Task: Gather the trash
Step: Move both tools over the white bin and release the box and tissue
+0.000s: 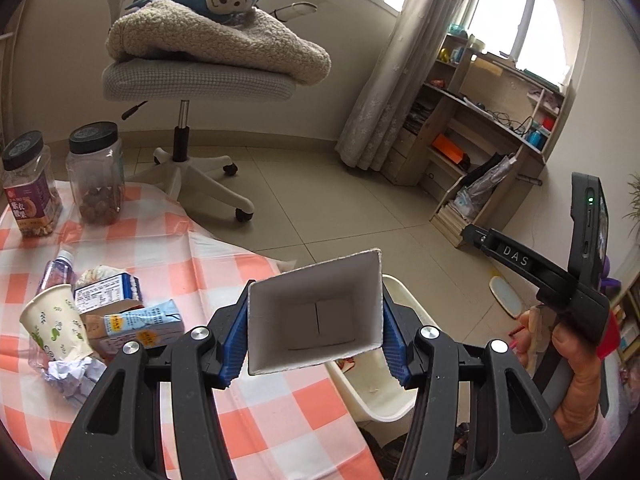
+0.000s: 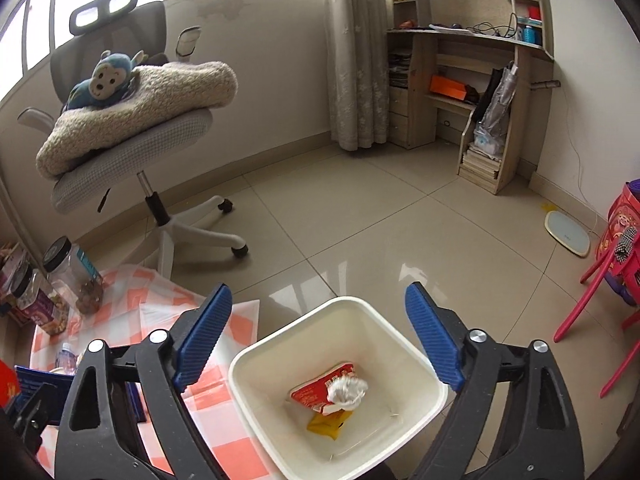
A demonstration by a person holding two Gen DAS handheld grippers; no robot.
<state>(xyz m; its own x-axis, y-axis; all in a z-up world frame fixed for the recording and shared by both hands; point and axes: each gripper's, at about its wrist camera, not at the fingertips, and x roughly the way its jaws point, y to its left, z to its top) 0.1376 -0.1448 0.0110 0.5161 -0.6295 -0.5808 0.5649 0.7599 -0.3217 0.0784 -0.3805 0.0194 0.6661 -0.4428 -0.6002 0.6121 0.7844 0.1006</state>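
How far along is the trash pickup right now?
Done: a red packet, white wad and yellow wrapper lie in the white bin. In hand: the left gripper clamps an open carton; the right gripper is open, empty. Left: paper cup, cartons, bottle, crumpled paper.

bin (image 1: 394, 404): mostly hidden behind carton (image 1: 316, 312) | jar (image 1: 30, 184) label: perhaps unreadable

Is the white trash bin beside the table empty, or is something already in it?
Not empty. The right wrist view shows the white bin holding a red wrapper, a white crumpled wad and a yellow packet at its bottom.
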